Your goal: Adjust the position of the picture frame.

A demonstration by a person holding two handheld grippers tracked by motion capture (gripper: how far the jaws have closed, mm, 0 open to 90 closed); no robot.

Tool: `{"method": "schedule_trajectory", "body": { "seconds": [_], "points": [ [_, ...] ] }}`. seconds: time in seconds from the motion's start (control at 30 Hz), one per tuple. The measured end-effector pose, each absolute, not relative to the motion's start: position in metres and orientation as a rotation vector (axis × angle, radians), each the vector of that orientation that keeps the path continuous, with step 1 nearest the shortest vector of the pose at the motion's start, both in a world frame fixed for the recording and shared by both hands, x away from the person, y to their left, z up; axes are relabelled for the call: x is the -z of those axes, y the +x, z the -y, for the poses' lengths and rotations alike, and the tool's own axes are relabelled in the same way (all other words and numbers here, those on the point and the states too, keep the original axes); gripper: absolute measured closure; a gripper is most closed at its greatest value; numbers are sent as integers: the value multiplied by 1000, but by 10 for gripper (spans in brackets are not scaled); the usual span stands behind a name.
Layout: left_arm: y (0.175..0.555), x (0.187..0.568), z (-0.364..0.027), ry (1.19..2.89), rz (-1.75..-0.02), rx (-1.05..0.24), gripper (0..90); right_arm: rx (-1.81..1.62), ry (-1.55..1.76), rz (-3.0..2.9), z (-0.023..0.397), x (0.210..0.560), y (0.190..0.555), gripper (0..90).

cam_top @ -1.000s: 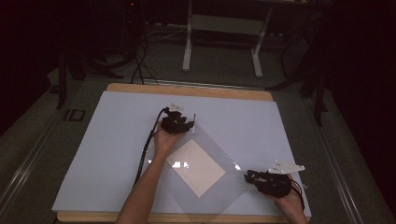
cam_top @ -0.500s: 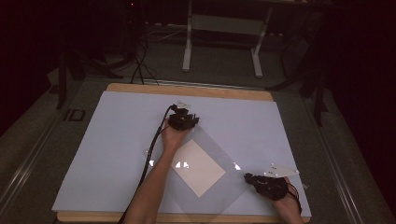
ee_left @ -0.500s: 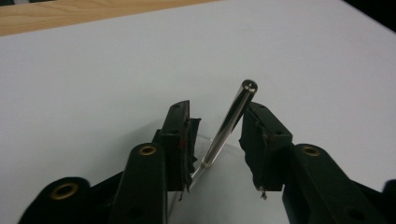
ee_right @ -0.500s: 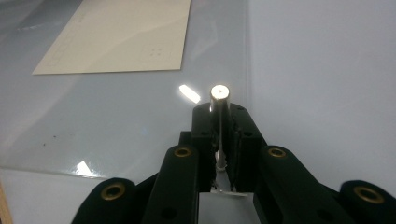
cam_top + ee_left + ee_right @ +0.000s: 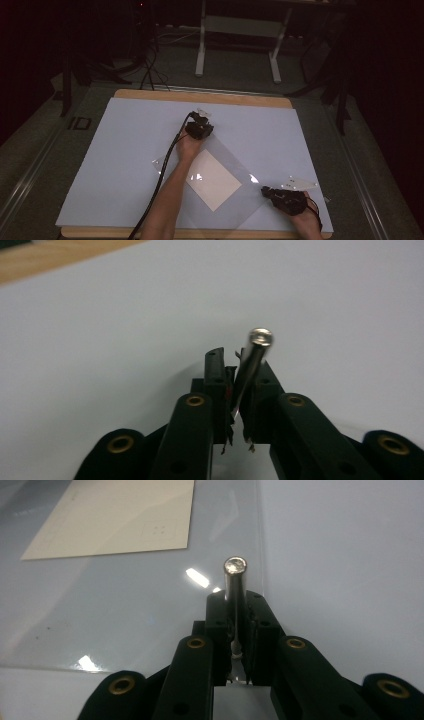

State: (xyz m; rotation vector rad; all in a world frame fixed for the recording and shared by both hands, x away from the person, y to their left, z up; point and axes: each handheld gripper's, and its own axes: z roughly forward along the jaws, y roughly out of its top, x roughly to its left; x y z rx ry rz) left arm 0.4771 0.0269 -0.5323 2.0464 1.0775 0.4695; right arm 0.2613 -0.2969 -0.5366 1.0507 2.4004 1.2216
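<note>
A clear plastic sleeve [image 5: 235, 160] lies cornerwise on the pale board [image 5: 125, 150] with a white paper [image 5: 212, 180] inside it. My left gripper [image 5: 202, 120] rests at the sleeve's far corner. Its jaws have just been closing and now stand shut [image 5: 235, 360], with a thin clear edge pinched beside a tilted shiny metal pin [image 5: 252, 357]. My right gripper [image 5: 266, 190] sits at the sleeve's right corner. Its jaws have also been closing and stand shut [image 5: 235, 597] over the sleeve [image 5: 125, 605], near its edge, with an upright metal pin [image 5: 235, 580] between them. The paper [image 5: 115, 520] lies farther off.
The board covers a wooden table whose rim [image 5: 200, 96] shows at the far side. A black cable [image 5: 165, 170] trails from the left gripper along the forearm. Beyond the table, a metal stand [image 5: 240, 30] and cables sit on a dark floor.
My left hand has shifted a little to the right, onto the sleeve's far corner. The right gripper has stayed at the sleeve's right corner.
</note>
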Motion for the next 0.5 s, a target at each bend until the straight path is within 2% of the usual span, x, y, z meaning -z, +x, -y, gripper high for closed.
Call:
{"method": "schedule_trajectory", "body": {
  "seconds": [0.23,0.5],
  "points": [
    [477,528,-29,2065,-1050,-464,846,-1255,1156,-2412,299,534,264,817],
    [478,513,-55,2038,-1071,-426,847,-1306,1150,-2382,295,519,276,804]
  ]
}}
